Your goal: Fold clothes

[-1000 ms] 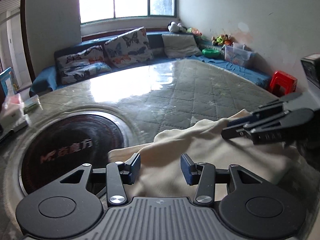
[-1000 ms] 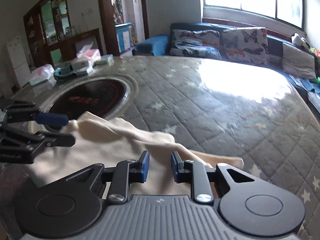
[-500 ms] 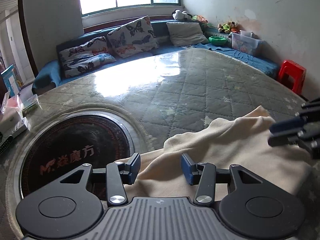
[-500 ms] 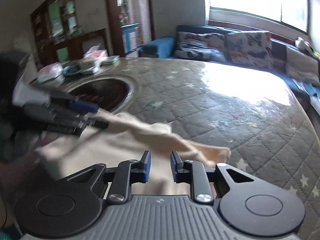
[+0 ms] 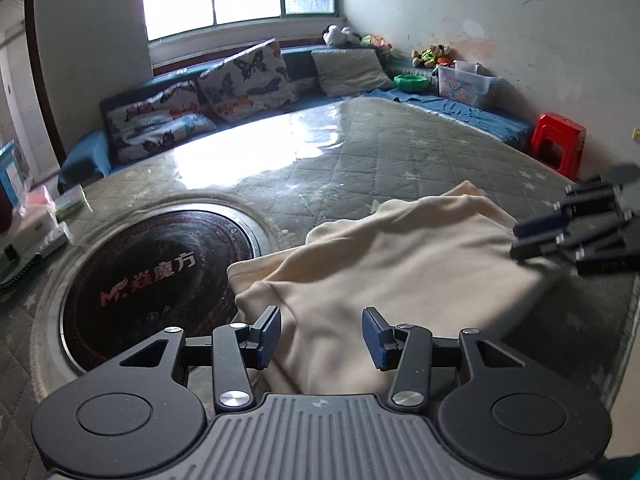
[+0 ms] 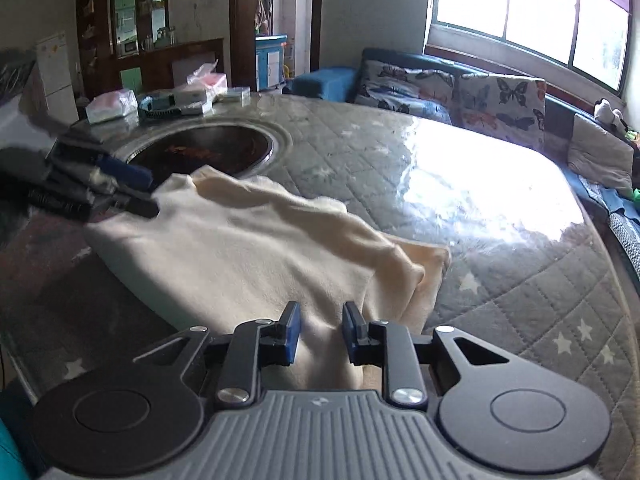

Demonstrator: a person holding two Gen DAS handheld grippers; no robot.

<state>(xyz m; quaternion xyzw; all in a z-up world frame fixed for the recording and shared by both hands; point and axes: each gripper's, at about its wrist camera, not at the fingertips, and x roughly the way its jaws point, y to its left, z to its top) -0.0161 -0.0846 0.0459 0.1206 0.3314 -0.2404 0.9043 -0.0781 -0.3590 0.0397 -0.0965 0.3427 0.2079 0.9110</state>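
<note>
A cream garment (image 5: 400, 264) lies partly folded on the quilted table (image 5: 400, 160), its left corner reaching the black round plate (image 5: 152, 272). My left gripper (image 5: 320, 336) hovers open over the garment's near left edge, with cloth below the jaws and nothing pinched. In the right wrist view the garment (image 6: 248, 256) spreads ahead. My right gripper (image 6: 321, 334) stands over its near right end, a narrow gap between the pads and cloth showing beneath them. Each gripper shows blurred in the other's view: the right gripper (image 5: 524, 238) at the cloth's right edge, the left gripper (image 6: 136, 196) by its far left corner.
Boxes and plastic packets (image 6: 176, 100) sit on the table's far left beyond the black plate (image 6: 208, 148). A sofa with butterfly cushions (image 5: 240, 76) runs under the window. A red stool (image 5: 558, 140) and a clear bin (image 5: 466, 82) stand by the right wall.
In the left wrist view the right gripper has slid from over the garment out to its right edge. The left gripper has shifted left along the near edge. Jaw gaps look the same.
</note>
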